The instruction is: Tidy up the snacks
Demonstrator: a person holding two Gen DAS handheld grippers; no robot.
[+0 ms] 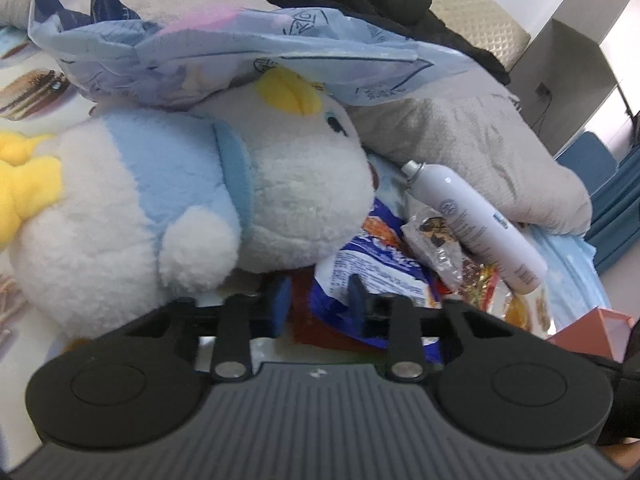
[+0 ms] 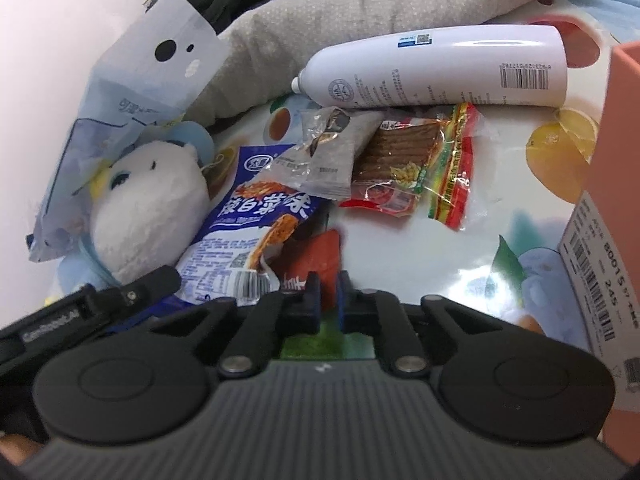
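Centrally, blue snack packet [image 2: 244,236], long axis diagonal, barcode end nearest.

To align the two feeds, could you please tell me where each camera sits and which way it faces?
Left wrist: on the left gripper, looking down past its fingers at plush, blue bag, bottle.
Right wrist: on the right gripper, looking down at a red packet and pink box; left gripper shows lower left.
Shared: plush, blue bag, bottle.

4 snack packs: blue [image 2: 256,236], red [image 2: 316,260], silver [image 2: 332,152], see-through [image 2: 416,160]. 1 white bottle [image 2: 440,68], 1 plush toy [image 2: 148,208], 1 pink box [image 2: 616,160].
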